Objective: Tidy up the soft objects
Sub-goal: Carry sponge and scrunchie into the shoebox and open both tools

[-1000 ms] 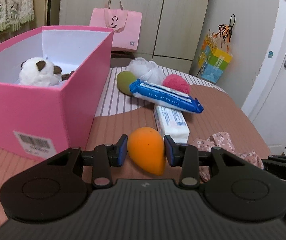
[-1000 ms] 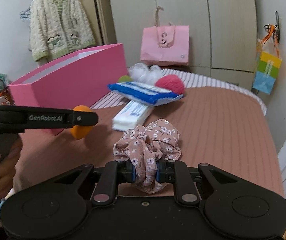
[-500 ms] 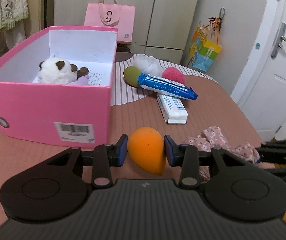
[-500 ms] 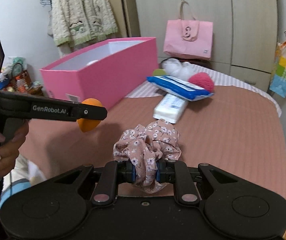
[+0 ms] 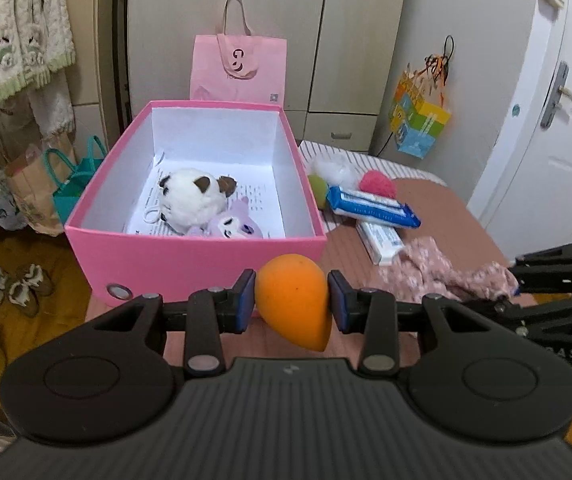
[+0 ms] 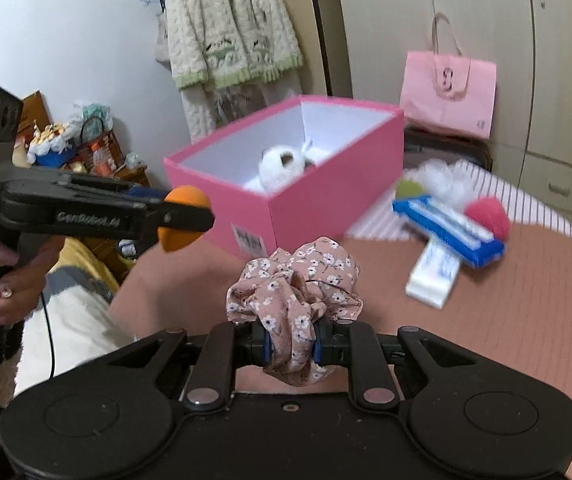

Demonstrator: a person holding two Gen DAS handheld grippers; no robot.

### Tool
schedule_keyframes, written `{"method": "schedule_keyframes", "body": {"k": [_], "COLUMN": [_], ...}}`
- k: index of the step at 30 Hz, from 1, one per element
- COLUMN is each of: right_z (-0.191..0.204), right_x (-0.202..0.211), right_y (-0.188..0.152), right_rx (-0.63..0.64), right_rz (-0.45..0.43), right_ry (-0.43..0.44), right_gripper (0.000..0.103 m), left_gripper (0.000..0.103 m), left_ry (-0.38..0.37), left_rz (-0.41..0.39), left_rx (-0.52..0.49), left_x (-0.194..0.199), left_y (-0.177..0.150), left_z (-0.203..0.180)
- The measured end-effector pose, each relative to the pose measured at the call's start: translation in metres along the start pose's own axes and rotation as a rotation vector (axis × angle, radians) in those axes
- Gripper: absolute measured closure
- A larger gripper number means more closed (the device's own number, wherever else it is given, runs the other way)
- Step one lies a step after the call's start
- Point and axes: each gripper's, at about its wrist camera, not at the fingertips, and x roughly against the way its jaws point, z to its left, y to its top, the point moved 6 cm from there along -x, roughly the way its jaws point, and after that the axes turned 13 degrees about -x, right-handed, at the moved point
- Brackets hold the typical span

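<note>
My left gripper [image 5: 291,305] is shut on an orange egg-shaped sponge [image 5: 294,304], held in the air just before the near wall of the pink box [image 5: 198,256]. Inside the box lie a white plush toy [image 5: 190,200] and a small purple plush [image 5: 232,226] on printed paper. My right gripper [image 6: 291,346] is shut on a pink floral scrunchie [image 6: 298,280], raised above the brown table [image 6: 526,300]. In the right wrist view the left gripper [image 6: 190,218] with the sponge [image 6: 182,218] hangs left of the box [image 6: 326,200]. The scrunchie [image 5: 438,268] also shows at the right of the left wrist view.
On the table right of the box lie a blue wipes pack [image 5: 372,206], a white tissue pack [image 5: 380,240], a red puff [image 5: 378,184], a green sponge [image 5: 318,186] and a white fluffy thing [image 5: 336,168]. A pink paper bag [image 5: 240,68] stands behind. A person's hand [image 6: 10,280] grips the left handle.
Both grippers have risen with their loads. The view into the pink box has opened up, so the plush toys on its floor show, and the box now lies straight ahead of the left gripper.
</note>
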Motion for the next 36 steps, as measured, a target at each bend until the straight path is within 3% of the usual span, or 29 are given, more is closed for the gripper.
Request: {"method": "schedule_keyframes", "body": {"k": [8,16,20,26,36], "right_z": [0.034,0.041,0.037,0.028,0.008], "right_x": [-0.009,-0.053,-0.084,-0.132,-0.193], "right_y": [0.056,0.108,0.133,0.156,0.173], "right_rx": [0.080,0.135,0.152,0.212,0.245], "right_rz": [-0.124,-0.164,-0.142,-0.088,-0.020], "right_ry": [0.020,-0.006,-0.018,-0.072,-0.131], "right_gripper": [0.080,0.080,0.079,0.078,0.074], "left_gripper": [0.065,0.065,0.065,0.065,0.064], "left_ry": [0.023,0.001,-0.022,0.012,0.013], "left_rz": [-0.063,-0.084,-0.068,-0.042,0.085], "left_rx": [0.001,0.010,-0.010,-0.104,-0.031], "left_x": [0.002,-0.037,-0.065,-0.103,-0.170], "left_y": [0.031,0.063,0.082,0.107,0.106], "left_z": [0.039,0.076,0.096,0.108,0.132]}}
